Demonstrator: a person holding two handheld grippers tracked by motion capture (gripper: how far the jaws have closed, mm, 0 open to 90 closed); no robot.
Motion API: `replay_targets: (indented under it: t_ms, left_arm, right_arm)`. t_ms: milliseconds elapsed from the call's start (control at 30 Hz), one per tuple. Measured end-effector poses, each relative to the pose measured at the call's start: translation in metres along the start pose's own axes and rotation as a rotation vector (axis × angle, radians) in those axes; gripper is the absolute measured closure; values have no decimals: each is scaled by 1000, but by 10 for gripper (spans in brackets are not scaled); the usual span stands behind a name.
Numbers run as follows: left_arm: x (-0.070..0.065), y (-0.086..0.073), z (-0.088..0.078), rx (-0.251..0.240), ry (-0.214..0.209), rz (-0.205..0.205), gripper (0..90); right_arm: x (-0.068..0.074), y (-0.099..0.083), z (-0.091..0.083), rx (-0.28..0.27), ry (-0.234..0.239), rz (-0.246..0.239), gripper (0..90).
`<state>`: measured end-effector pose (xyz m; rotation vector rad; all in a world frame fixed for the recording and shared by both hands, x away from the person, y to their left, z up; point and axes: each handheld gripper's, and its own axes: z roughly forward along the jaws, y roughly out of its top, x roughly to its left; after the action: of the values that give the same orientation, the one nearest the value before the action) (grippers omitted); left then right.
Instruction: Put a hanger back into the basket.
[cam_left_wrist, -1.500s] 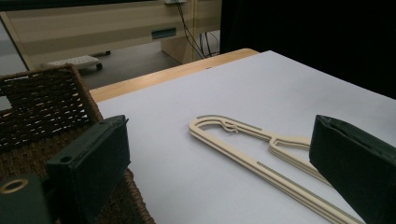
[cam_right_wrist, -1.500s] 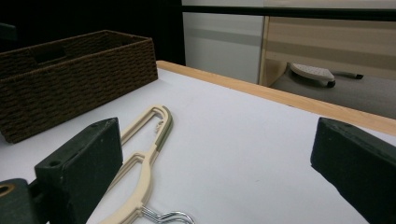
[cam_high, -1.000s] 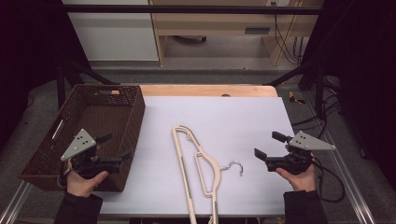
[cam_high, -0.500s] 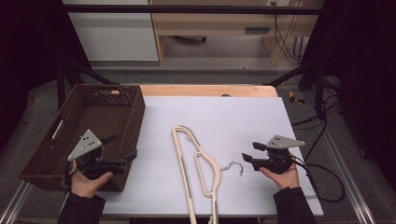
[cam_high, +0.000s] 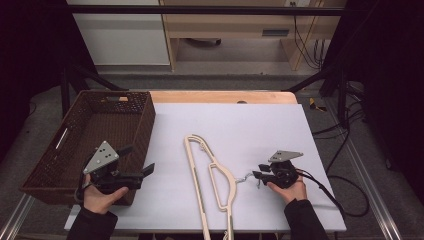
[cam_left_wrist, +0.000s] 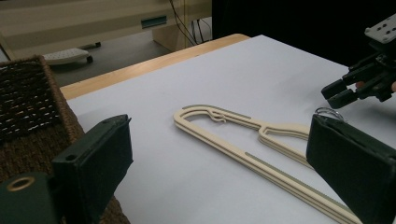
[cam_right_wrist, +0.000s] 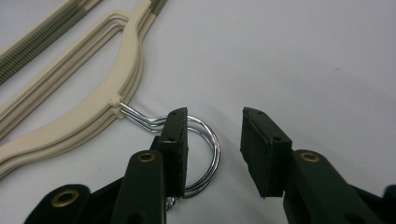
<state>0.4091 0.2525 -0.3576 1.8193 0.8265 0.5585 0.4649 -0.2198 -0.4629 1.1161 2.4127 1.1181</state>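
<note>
The cream plastic hangers with silver wire hooks (cam_right_wrist: 205, 140) lie stacked mid-bench on the white bench (cam_high: 250, 125). The right gripper (cam_high: 259, 175) straddles the hooks, jaws closing but not yet pinching. The left gripper (cam_high: 142, 172) hovers released beside the brown wicker basket (cam_high: 75, 150).

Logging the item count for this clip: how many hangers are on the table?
2, it seems: cream hangers stacked on each other mid-table, their two metal hooks side by side between the right tool's jaws. A third beneath could be hidden.
</note>
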Motion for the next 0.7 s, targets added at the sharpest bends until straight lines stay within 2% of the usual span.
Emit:
replay_targets:
  t_ms: [67, 133, 367, 500, 533, 633, 667, 700]
  left_arm:
    - [-2, 0, 2, 3, -5, 2, 68]
    - [-4, 0, 3, 8, -8, 6, 68]
    - [-9, 0, 7, 22, -21, 17, 70]
    - [-11, 0, 10, 33, -25, 27, 70]
    - [-11, 0, 10, 34, -26, 27, 70]
    - [-12, -1, 11, 34, -25, 26, 70]
    - [-12, -1, 11, 35, -25, 25, 70]
    - [-12, -1, 11, 36, -25, 25, 71]
  right_arm:
    - [-1, -1, 3, 12, 5, -7, 655]
    - [0, -2, 6, 21, 18, 18, 677]
    - [-3, -4, 17, 62, 24, -11, 772]
    - [-3, -4, 16, 66, 17, 12, 836]
    - [-4, -5, 16, 62, 24, 1, 850]
    - [-3, -4, 14, 59, 16, 31, 864]
    - [-5, -4, 13, 58, 19, 1, 865]
    - [-5, -4, 12, 54, 24, 5, 866]
